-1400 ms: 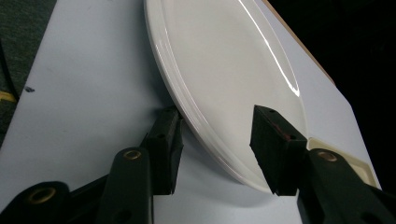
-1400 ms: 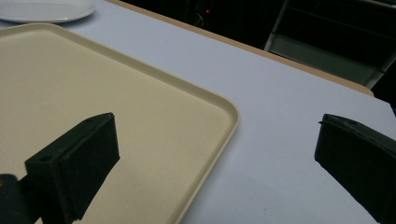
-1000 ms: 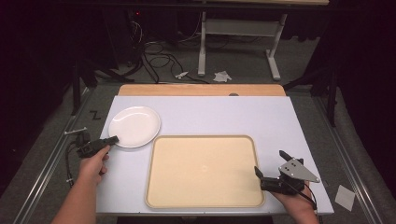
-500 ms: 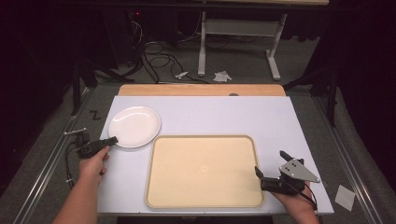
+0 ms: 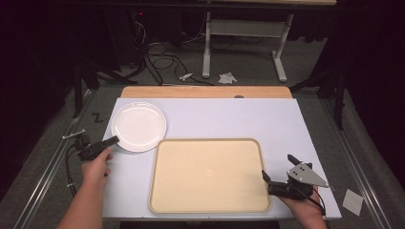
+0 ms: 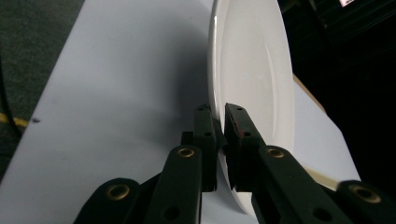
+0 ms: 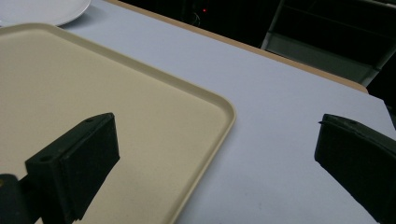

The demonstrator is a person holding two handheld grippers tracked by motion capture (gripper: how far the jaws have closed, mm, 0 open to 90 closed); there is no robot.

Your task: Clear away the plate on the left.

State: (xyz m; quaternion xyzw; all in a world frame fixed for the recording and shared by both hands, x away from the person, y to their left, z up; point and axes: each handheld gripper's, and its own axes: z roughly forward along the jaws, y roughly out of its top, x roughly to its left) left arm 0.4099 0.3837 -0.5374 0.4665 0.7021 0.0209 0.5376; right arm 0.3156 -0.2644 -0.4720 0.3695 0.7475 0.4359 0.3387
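A white plate (image 5: 138, 126) rests on the left of the white table. My left gripper (image 5: 113, 140) is shut on its near-left rim. In the left gripper view the two jaws (image 6: 219, 116) pinch the plate's edge (image 6: 252, 70), which looks tilted. An empty beige tray (image 5: 207, 174) lies at the front middle of the table. My right gripper (image 5: 277, 166) stands open at the tray's near-right corner. In the right gripper view its wide-apart jaws (image 7: 219, 140) straddle the tray's right rim (image 7: 205, 100), one over the tray and one over the table.
The white tabletop (image 5: 229, 119) ends in a wooden strip (image 5: 205, 91) at the far edge. Beyond it are cables (image 5: 157, 59), scraps of paper (image 5: 227, 77) and a desk frame (image 5: 243, 28) on the floor. Metal rails run along both sides of the table.
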